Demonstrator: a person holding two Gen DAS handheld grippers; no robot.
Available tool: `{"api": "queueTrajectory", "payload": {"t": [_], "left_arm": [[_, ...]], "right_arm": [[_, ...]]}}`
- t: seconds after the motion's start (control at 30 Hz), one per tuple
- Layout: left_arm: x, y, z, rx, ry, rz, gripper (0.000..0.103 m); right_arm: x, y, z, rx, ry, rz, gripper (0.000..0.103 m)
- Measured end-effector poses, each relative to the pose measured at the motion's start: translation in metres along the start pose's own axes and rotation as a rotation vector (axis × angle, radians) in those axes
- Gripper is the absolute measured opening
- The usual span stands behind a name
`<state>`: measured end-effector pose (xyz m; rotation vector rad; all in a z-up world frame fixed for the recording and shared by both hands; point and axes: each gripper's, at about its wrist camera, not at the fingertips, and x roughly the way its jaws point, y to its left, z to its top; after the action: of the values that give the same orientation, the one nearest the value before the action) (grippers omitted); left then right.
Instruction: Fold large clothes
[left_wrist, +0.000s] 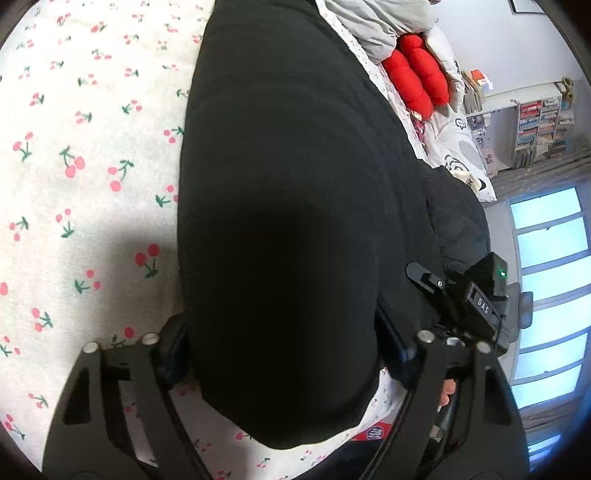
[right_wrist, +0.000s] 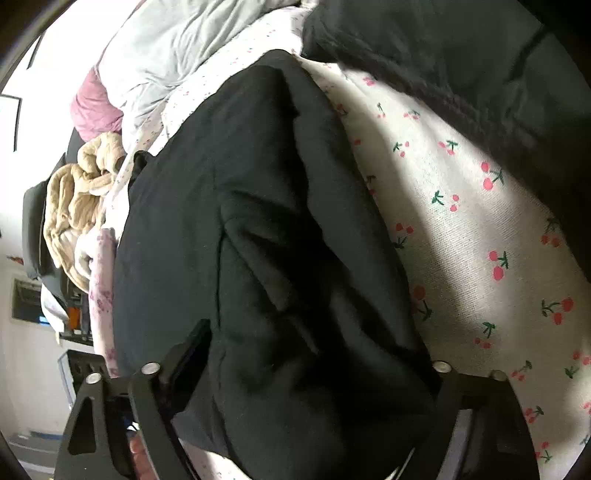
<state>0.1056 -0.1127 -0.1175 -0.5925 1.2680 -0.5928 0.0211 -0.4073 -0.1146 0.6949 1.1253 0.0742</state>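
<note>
White cherry-printed bed sheet (left_wrist: 85, 155) is covered by a large black fabric garment (left_wrist: 280, 221). Its near edge is clamped between the fingers of the left gripper (left_wrist: 284, 354) and the right gripper (right_wrist: 306, 373).

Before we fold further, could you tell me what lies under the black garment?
The black garment lies on a cherry-print sheet, which shows on both sides. Anything directly beneath it is covered.
</note>
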Motion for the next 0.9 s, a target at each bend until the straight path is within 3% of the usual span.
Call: {"api": "queueTrajectory", "payload": {"t": [0.17,0.33,0.5,0.9], "left_arm": [[0.0,0.001,0.001,0.001,-0.012,0.0,0.078],[0.004,0.009,0.004,-0.018,-0.011,-0.026,0.08],[0.003,0.002,0.0,-0.007,-0.037,0.009,0.081],[0.0,-0.003,-0.002,0.017,-0.064,0.063,0.076]], "right_arm": [[-0.008,0.01,-0.005,-0.056,-0.033,-0.02,0.062],[-0.006,0.01,-0.005,-0.039,-0.036,-0.032,0.063],[0.0,0.003,-0.003,0.005,-0.019,-0.002,0.068],[-0.006,0.023,-0.007,-0.083,-0.049,-0.097,0.061]]}}
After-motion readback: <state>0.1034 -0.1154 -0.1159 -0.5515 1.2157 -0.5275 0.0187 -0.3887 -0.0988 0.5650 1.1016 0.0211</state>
